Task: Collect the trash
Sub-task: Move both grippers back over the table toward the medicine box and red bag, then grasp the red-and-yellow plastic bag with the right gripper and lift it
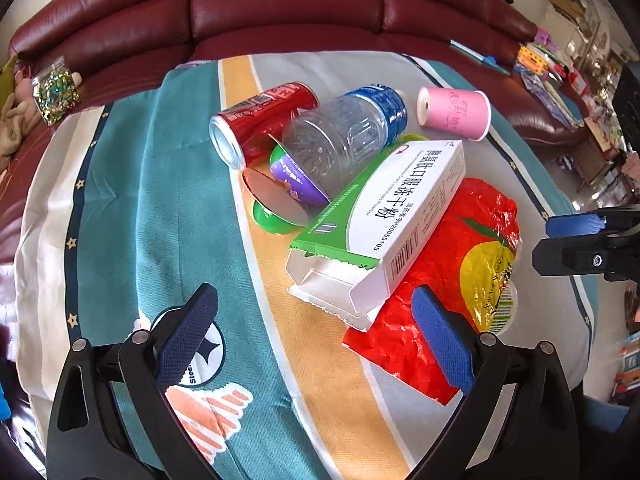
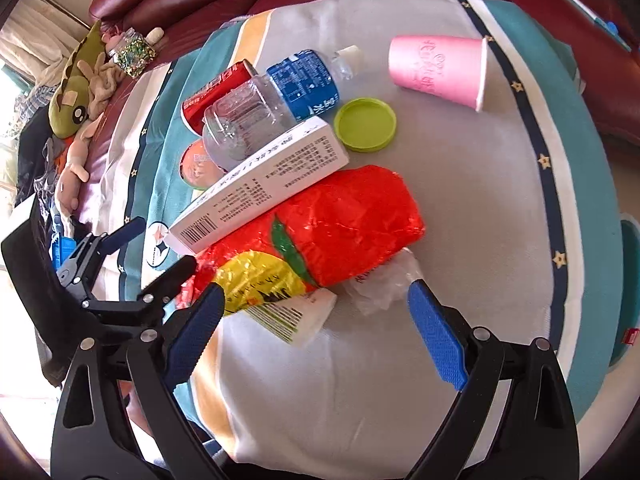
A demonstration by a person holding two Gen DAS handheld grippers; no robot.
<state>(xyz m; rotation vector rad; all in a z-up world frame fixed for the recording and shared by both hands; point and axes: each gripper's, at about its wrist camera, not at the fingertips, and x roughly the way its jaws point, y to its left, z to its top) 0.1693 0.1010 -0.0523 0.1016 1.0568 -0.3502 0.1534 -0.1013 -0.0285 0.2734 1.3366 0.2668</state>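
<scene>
The trash is heaped mid-frame on the cloth-covered surface (image 2: 460,208), the medicine box (image 1: 384,216) propped on the red wrapper (image 2: 340,220), while both the left gripper (image 1: 316,344) and right gripper (image 2: 316,336) are held wide and empty, seemingly ready for a first pick.

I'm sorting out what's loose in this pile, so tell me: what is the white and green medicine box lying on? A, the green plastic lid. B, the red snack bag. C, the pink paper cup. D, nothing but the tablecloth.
B: the medicine box lies tilted across the top of the red snack bag, while the pink paper cup and green plastic lid sit apart from it.
</scene>
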